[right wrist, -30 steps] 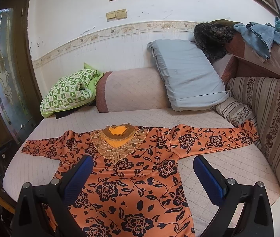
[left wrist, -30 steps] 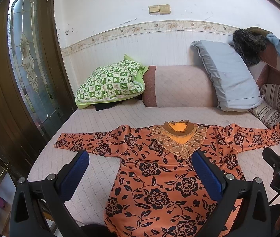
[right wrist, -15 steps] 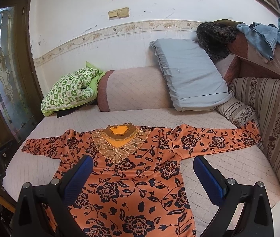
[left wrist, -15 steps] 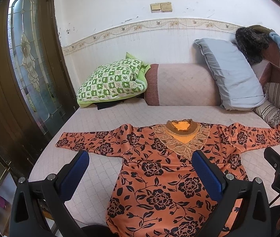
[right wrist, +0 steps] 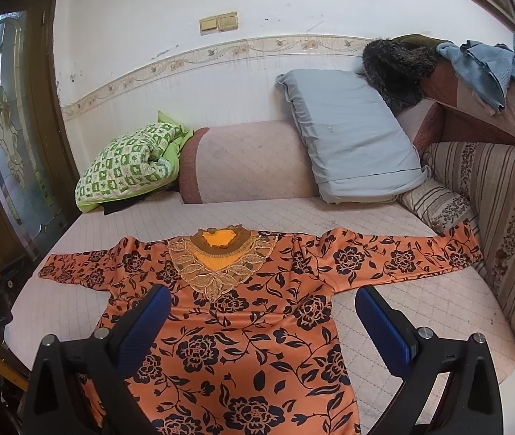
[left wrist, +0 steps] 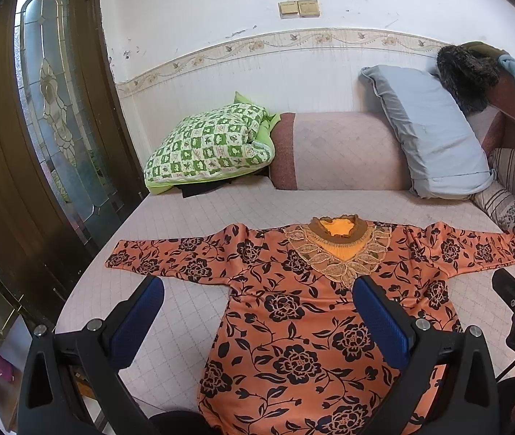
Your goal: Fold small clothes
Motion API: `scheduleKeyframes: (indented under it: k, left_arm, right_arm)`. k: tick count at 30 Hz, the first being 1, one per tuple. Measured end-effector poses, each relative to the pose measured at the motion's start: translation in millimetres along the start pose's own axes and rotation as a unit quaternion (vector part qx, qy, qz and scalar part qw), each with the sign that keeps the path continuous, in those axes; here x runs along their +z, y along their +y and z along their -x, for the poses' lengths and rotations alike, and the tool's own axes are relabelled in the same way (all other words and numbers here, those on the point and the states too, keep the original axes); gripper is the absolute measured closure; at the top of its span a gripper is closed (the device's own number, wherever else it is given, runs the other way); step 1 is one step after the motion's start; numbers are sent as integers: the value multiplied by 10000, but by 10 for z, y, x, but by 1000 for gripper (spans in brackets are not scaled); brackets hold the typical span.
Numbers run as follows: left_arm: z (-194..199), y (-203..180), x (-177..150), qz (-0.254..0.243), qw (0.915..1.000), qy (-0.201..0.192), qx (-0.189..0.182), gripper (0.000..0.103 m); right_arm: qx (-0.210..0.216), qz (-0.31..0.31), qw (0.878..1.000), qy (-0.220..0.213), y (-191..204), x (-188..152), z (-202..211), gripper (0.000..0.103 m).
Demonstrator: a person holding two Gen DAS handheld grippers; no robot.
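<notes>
Daybed (left wrist: 192, 217) with a quilted pink cover carries the orange floral blouse (left wrist: 293, 311), spread flat and face up across its front half, neckline toward the bolster at the back edge, hem over the front edge, sleeves stretched toward the two side edges. The long axis across the sleeves runs side to side. Both the left gripper (left wrist: 257, 319) and right gripper (right wrist: 263, 326) hover above the fabric, jaws wide apart and empty; a clean first fold likely means pinching one sleeve cuff and carrying it inward without dragging the body.
</notes>
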State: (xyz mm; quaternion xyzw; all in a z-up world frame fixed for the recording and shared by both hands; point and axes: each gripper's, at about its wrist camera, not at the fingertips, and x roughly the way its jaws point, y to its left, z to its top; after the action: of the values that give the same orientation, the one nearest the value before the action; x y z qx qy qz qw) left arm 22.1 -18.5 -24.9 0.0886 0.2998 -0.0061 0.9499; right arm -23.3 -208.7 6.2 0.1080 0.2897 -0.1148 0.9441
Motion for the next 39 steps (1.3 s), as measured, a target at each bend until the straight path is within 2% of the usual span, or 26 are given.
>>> scheduleKeyframes:
  k: [14,17,18,20,21,23,24,26,28,31,32,34,36,37,38,39]
  left_arm:
    - [-70,-52,12,-64,10000,44,-18,0]
    - [-161,-77,6,-104,9998,92,-128,0]
    - [-249,-84,-4,-82,9993,177,-309,0]
    - [-457,-95,-48,-42,9964,467,-704,0]
    - [-655,-120,-102,-49,9921,817,-945,0]
    - [-1113,-173,-275,30,9744,1716,-1453,0]
    - [-1268,-186,-352,114,9680,1969,-1551,0]
    - [-1543,-217,-477,225,9614,2261,-1551,0]
    - [-1765,-248,-493,287,9607,2338,-1469,0]
    - [-2007,-308,-315,427,9714,1960,-1272,0]
    - [-2108,-338,-215,514,9781,1718,-1051,0]
    - [-2196,-376,-126,706,9852,1350,-789,0]
    - [-2287,-441,-120,1001,9898,931,-401,0]
    - [-2328,-469,-143,1122,9893,903,-238,0]
    - [-2419,-544,-190,1237,9873,991,-107,0]
    - [-2489,-610,-237,1194,9870,1057,-205,0]
  right_arm:
    - [-32,-81,10000,21,-84,3,-9,0]
    - [-37,-112,9999,69,-116,-13,-72,0]
    - [-41,-153,9998,102,-157,-26,-109,0]
    - [-24,-243,9995,192,-267,-63,-201,0]
    - [-23,-299,9993,232,-343,-88,-256,0]
    - [-102,-432,9986,275,-572,-166,-378,0]
    - [-192,-501,9980,326,-738,-215,-464,0]
    - [-504,-721,9949,488,-1095,-300,-645,0]
    - [-797,-1131,9889,541,-1548,-402,-826,0]
    - [-1155,-1965,9716,642,-2382,-493,-1152,1]
    - [-1168,-2220,9658,655,-2604,-520,-1237,1]
    - [-1131,-2910,9484,551,-3146,-588,-1423,2]
    - [-1162,-3614,9245,353,-3708,-653,-1620,9]
    - [-1190,-3838,9151,334,-3884,-682,-1686,17]
    - [-1255,-4174,8994,324,-4141,-729,-1801,23]
    - [-1298,-4385,8888,292,-4320,-759,-1896,25]
